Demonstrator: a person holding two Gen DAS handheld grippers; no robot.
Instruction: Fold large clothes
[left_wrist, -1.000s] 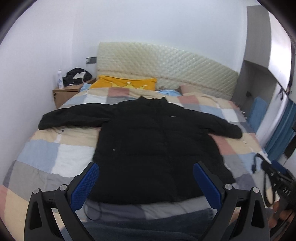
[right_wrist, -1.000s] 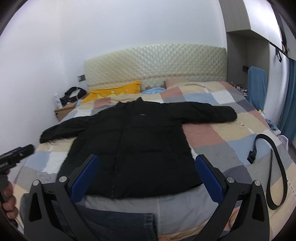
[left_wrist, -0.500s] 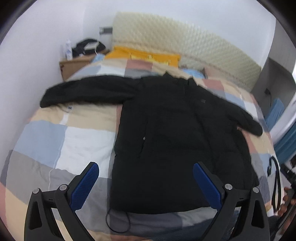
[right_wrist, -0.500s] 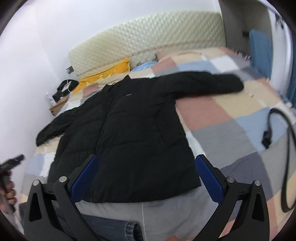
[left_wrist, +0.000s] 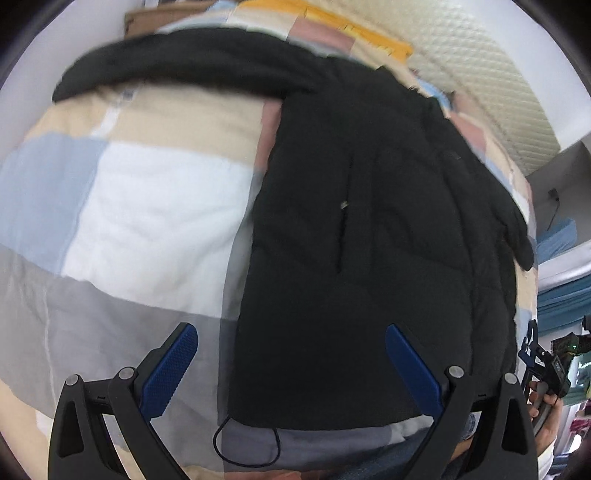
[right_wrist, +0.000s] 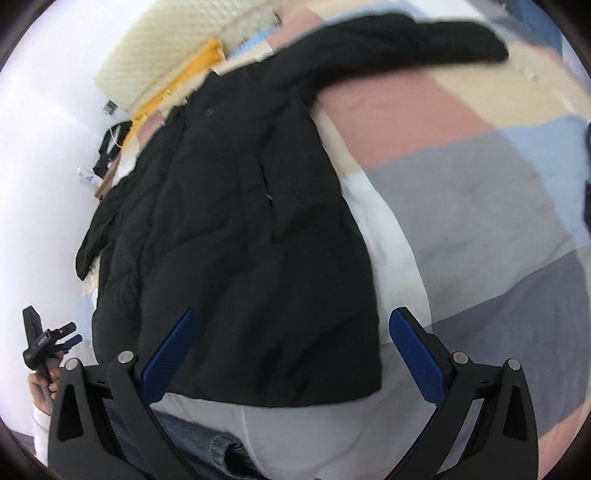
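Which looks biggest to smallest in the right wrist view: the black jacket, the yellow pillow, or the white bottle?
1. black jacket, spread across the bed, fills most of the view.
2. yellow pillow, a thin strip far off.
3. white bottle, tiny and also distant, so true sizes stay unsure.

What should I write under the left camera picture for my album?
Open left claw above a black jacket spread flat on a patchwork quilt.
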